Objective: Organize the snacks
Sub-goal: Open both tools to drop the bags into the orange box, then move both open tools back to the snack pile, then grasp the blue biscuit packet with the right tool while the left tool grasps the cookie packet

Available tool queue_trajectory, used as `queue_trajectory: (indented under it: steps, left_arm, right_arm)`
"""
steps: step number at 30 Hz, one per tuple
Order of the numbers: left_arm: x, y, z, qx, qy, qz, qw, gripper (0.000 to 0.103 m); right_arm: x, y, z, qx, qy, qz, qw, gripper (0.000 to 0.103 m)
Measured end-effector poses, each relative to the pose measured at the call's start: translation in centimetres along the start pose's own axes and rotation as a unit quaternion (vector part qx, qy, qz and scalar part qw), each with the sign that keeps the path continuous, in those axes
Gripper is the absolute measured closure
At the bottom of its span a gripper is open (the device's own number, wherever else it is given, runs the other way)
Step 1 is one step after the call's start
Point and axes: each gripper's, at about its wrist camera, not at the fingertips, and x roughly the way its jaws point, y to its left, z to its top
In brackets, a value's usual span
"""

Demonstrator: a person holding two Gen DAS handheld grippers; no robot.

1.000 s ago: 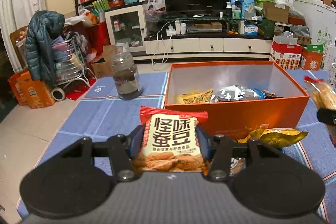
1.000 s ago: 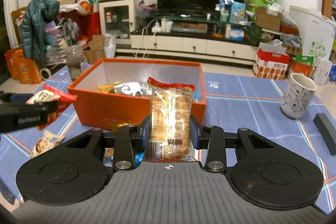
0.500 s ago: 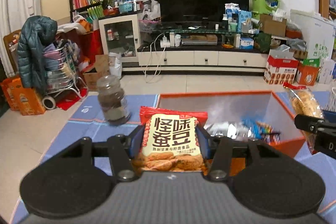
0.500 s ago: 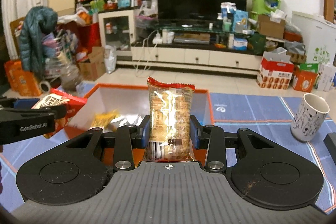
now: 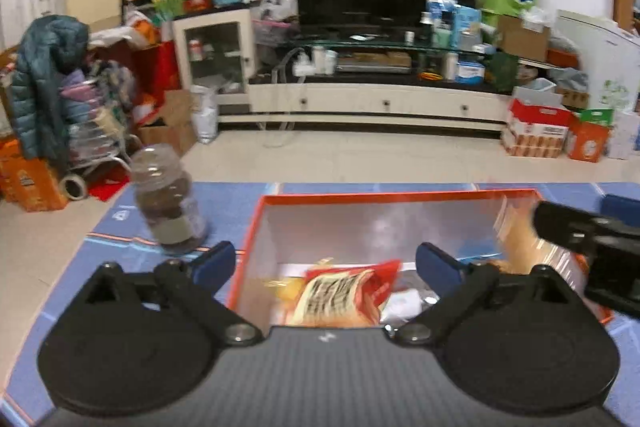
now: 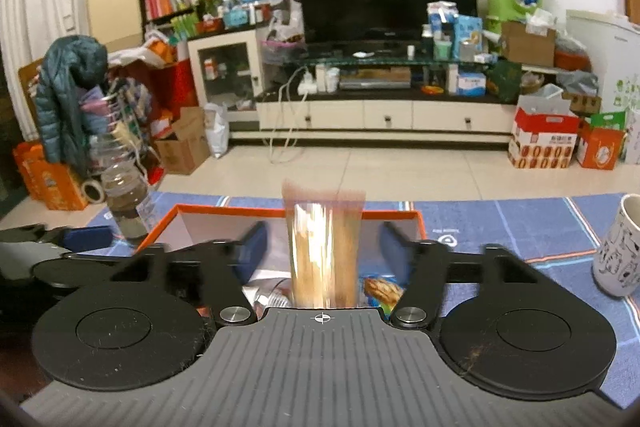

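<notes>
My left gripper (image 5: 325,263) hangs over the orange box (image 5: 394,194), its jaws opening wide. The red and yellow snack packet (image 5: 344,293) has left the pads and lies tilted inside the box, below the fingers. My right gripper (image 6: 322,245) is over the same box (image 6: 224,209) from the other side, its jaws opening too. The clear biscuit packet (image 6: 324,251) is blurred between the blue pads, with a gap on each side, dropping toward the box. The right gripper also shows at the right edge of the left wrist view.
A clear jar (image 5: 168,203) of dark contents stands on the blue tablecloth left of the box. A patterned white mug (image 6: 618,247) stands at the right on the cloth. Other wrapped snacks (image 6: 380,291) lie inside the box. Beyond the table are tiled floor and a TV cabinet.
Both grippers moved forward over the orange box and went from shut on their packets to open. The red packet has dropped into the box; the biscuit packet is falling.
</notes>
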Motion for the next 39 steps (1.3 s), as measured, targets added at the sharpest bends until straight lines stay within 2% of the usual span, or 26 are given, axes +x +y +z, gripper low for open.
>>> queue_trajectory:
  steps: [2, 7, 11, 17, 20, 23, 26, 29, 31, 33, 35, 39]
  left_arm:
    - [-1.8, 1.4, -0.6, -0.014, -0.019, 0.004, 0.9997, 0.000]
    - [-6.6, 5.7, -3.3, -0.049, -0.020, 0.015, 0.9985, 0.001]
    - [-9.4, 8.4, -6.9, -0.063, 0.005, 0.033, 0.9974, 0.001]
    - [-11.9, 11.2, -12.3, -0.134, 0.052, 0.039, 0.9888, 0.001]
    - [-12.6, 11.0, -13.9, -0.129, 0.063, 0.039, 0.9888, 0.001]
    - [-12.8, 9.5, -15.0, -0.110, 0.066, 0.001, 0.9917, 0.001]
    - [-13.0, 7.8, -15.4, -0.084, 0.056, -0.009, 0.9948, 0.001]
    - [-12.8, 7.8, -15.3, -0.069, 0.050, 0.004, 0.9963, 0.001]
    - [-11.9, 8.6, -15.3, -0.061, 0.054, 0.027, 0.9963, 0.001]
    - [-11.2, 9.8, -15.5, -0.074, 0.062, 0.048, 0.9942, 0.001]
    - [-10.4, 10.6, -15.7, -0.093, 0.073, 0.043, 0.9920, 0.001]
    - [-8.7, 10.3, -15.7, -0.087, 0.086, 0.041, 0.9917, 0.001]
  right_arm:
    - [-1.0, -0.3, -0.2, -0.003, -0.007, 0.002, 1.000, 0.045]
    - [-5.3, -1.6, -1.5, -0.003, -0.021, 0.000, 1.000, 0.043]
    - [-9.6, -2.4, -5.7, -0.011, -0.009, 0.002, 1.000, 0.033]
    - [-12.6, -2.4, -12.8, -0.055, 0.048, -0.010, 0.997, 0.034]
    - [-12.2, -2.0, -15.0, -0.081, 0.073, -0.003, 0.994, 0.037]
    - [-10.9, -1.4, -16.3, -0.094, 0.093, 0.004, 0.991, 0.039]
    - [-9.7, -1.1, -17.0, -0.101, 0.110, 0.006, 0.989, 0.041]
    - [-9.0, -0.7, -17.3, -0.107, 0.119, 0.013, 0.987, 0.041]
    - [-8.5, -0.4, -17.6, -0.113, 0.128, 0.016, 0.985, 0.041]
    - [-7.9, -0.4, -18.1, -0.116, 0.136, 0.015, 0.984, 0.040]
    - [-7.6, -0.4, -18.1, -0.112, 0.135, 0.021, 0.984, 0.038]
    - [-7.4, -0.9, -17.6, -0.094, 0.136, 0.032, 0.986, 0.039]
